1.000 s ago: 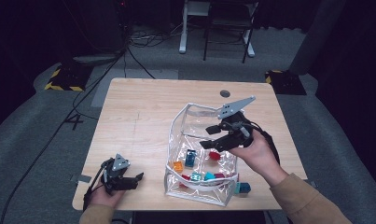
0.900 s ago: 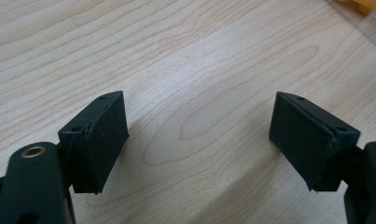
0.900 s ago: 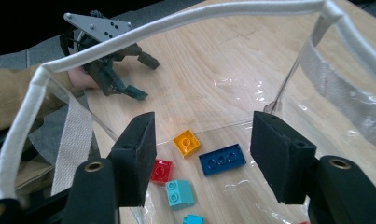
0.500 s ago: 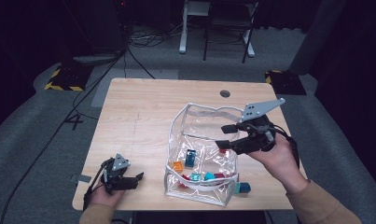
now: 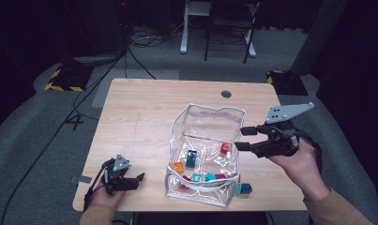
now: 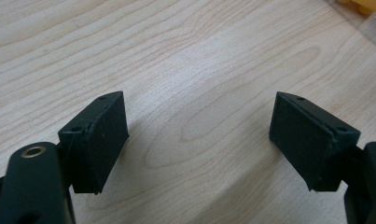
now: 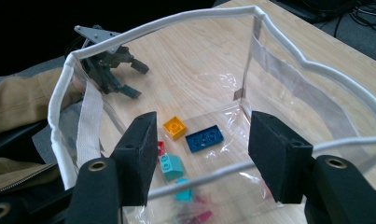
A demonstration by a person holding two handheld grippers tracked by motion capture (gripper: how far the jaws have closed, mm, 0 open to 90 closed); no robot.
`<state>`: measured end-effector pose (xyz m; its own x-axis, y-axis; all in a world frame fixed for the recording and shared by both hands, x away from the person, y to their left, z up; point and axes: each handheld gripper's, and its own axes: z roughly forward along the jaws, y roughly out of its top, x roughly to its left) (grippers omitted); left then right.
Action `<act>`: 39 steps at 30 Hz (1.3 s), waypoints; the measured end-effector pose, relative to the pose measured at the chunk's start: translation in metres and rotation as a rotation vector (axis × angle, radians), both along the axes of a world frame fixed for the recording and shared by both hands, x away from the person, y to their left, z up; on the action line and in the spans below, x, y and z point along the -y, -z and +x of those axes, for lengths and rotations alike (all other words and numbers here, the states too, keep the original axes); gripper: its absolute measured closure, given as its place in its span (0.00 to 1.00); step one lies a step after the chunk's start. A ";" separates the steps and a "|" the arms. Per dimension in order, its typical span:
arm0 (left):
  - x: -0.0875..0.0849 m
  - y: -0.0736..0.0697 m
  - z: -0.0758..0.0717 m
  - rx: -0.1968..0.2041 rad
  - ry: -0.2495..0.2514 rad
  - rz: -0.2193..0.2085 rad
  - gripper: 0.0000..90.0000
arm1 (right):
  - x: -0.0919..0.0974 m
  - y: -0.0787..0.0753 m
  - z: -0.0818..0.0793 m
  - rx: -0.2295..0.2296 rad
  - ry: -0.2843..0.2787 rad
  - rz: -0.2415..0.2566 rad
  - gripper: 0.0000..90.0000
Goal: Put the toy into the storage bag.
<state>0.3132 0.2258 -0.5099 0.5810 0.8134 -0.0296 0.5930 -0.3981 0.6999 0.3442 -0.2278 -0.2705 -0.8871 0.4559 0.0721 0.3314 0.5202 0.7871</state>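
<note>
Clear plastic pouch (image 5: 215,108) with white trim stands open on the wooden table (image 5: 144,112), just ahead of the right gripper (image 5: 240,138).

- Right gripper: jaws stand wide and nothing is pinched. The tips are at the pouch's right wall. In the right gripper view, the near rim (image 7: 176,21) is seen through the gap of the right gripper (image 7: 202,149). Whether the rim lies between the pads or just beyond them cannot be told.
- Left gripper (image 5: 139,182): rested low on the table, well apart from the pouch, on the far side of it from the right gripper. Its jaws are wide, and bare wood is seen between them in the left gripper view (image 6: 199,135).
- Contents: an orange brick (image 7: 174,127), a blue brick (image 7: 204,138) and several teal and red ones lie on the pouch floor, beyond and below the right jaws.
- Loose teal brick (image 5: 244,189): left outside on the table, touching or just beside the pouch's near corner, and nearer the person than the right gripper.

Step judged: bricks are being packed into the pouch, and the right gripper is empty between loads.

Next move, as judged: the right gripper is to be brought back and down over the loose brick. The jaws should be lined up across its sides and closed without the pouch wall being caught.
</note>
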 end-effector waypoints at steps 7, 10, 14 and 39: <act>0.000 0.000 0.000 0.000 0.001 0.001 0.22 | 0.022 0.002 -0.006 0.002 0.036 0.003 0.48; 0.000 0.000 0.000 0.000 0.000 0.000 0.22 | 0.031 0.003 -0.009 0.002 0.055 0.006 0.47; 0.000 0.000 0.000 0.000 0.000 0.000 0.22 | 0.042 0.006 -0.013 0.004 0.077 0.008 0.46; 0.000 0.000 0.000 0.000 0.000 0.001 0.22 | 0.083 0.059 -0.030 -0.046 0.162 -0.012 0.44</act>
